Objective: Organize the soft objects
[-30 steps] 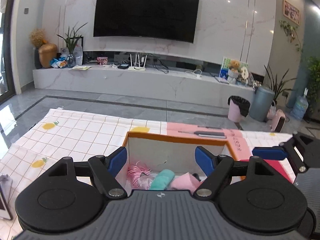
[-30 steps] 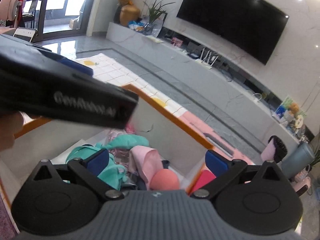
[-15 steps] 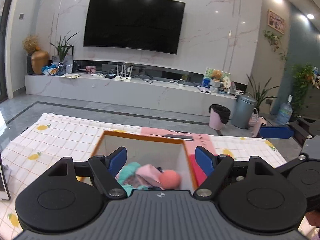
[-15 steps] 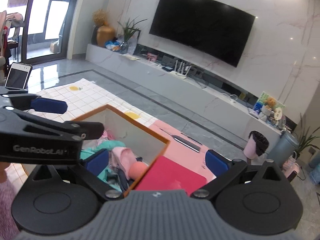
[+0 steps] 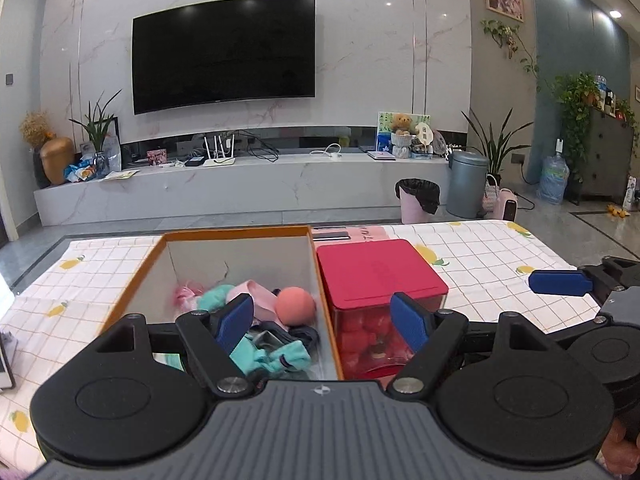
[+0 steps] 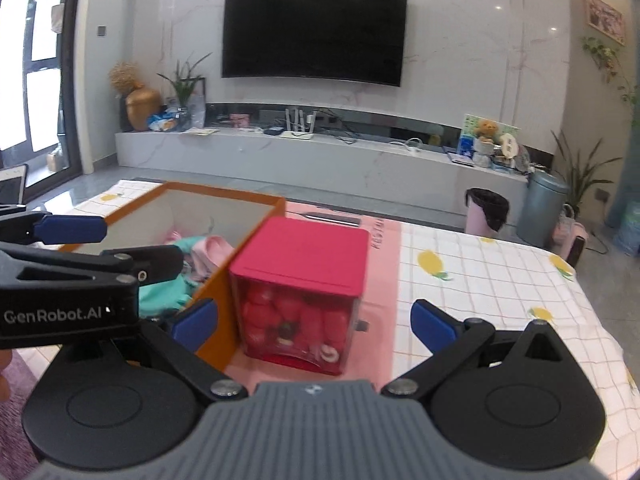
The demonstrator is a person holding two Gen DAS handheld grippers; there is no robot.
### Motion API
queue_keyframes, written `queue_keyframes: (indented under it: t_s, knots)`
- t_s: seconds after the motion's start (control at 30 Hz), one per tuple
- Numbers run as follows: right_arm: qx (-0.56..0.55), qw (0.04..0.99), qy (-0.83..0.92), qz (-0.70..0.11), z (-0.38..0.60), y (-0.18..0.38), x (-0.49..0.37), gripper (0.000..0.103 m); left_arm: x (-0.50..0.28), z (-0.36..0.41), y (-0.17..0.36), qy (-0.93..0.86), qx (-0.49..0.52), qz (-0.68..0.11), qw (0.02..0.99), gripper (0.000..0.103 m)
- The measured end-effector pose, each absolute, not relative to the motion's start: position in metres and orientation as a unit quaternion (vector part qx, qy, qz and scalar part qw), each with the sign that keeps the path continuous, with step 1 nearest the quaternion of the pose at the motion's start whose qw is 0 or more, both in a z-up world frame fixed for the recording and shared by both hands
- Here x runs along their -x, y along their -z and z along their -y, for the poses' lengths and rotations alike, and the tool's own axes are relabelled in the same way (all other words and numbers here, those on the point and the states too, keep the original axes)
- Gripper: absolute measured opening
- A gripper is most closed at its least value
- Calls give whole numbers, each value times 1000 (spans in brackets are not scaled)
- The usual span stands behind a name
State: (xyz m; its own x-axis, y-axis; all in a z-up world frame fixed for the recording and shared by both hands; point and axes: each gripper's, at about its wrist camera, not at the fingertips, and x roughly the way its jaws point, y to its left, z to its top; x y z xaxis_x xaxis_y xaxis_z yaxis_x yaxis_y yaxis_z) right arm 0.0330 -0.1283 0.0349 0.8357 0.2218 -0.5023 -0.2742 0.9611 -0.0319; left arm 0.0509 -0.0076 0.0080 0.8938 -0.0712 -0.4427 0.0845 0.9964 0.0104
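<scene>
An open orange-rimmed cardboard box (image 5: 236, 236) (image 6: 224, 194) holds soft things: a teal cloth (image 5: 276, 358), a pink cloth (image 5: 256, 294) and a coral ball (image 5: 296, 306). Right beside it stands a clear box with a red lid (image 5: 380, 268) (image 6: 304, 252), with red soft pieces inside. My left gripper (image 5: 324, 322) is open above the seam between the two boxes, holding nothing. My right gripper (image 6: 314, 324) is open in front of the red-lidded box, also holding nothing. The right gripper's blue fingertip (image 5: 560, 282) shows at the right edge of the left wrist view.
The boxes stand on a table with a white checked cloth printed with lemons (image 5: 488, 256) and a pink mat (image 6: 384, 264). Beyond the table are a TV wall, a marble shelf, a pink bin (image 5: 418, 200) and a grey bin (image 5: 466, 184). A phone edge (image 5: 6, 364) lies at far left.
Both grippers have shifted to the right and pulled back from over the orange box; the red-lidded box has come into both views. Jaws of both stay open.
</scene>
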Motion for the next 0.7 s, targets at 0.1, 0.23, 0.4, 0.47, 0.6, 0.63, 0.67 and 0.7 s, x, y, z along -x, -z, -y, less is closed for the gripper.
queue_keyframes:
  t_s: [0.1,0.23,0.4,0.47,0.6,0.63,0.67,0.7]
  knots:
    - [55,959,-117,-251,131,-31,-29,100,-47,12,-5,36,-17,-221,974,92]
    - [43,959,-112,-256,137,-23,-26,100,-44,14,-1,37,-26,-224,974,92]
    - [33,957,-114,-265,143,-20,-26,100,-43,12,0,36,-19,-228,973,92]
    - [25,956,-114,-268,143,-20,-27,100,-44,11,0,35,-18,-233,972,92]
    - [26,956,-111,-269,141,-21,-26,100,-42,10,1,32,-13,-236,971,92]
    - [27,956,-110,-270,141,-20,-26,100,-42,10,2,31,-14,-235,971,92]
    - [28,956,-110,-270,141,-20,-25,100,-42,11,2,31,-15,-235,971,92]
    - [28,956,-110,-271,142,-20,-26,100,-41,11,2,30,-16,-235,971,92]
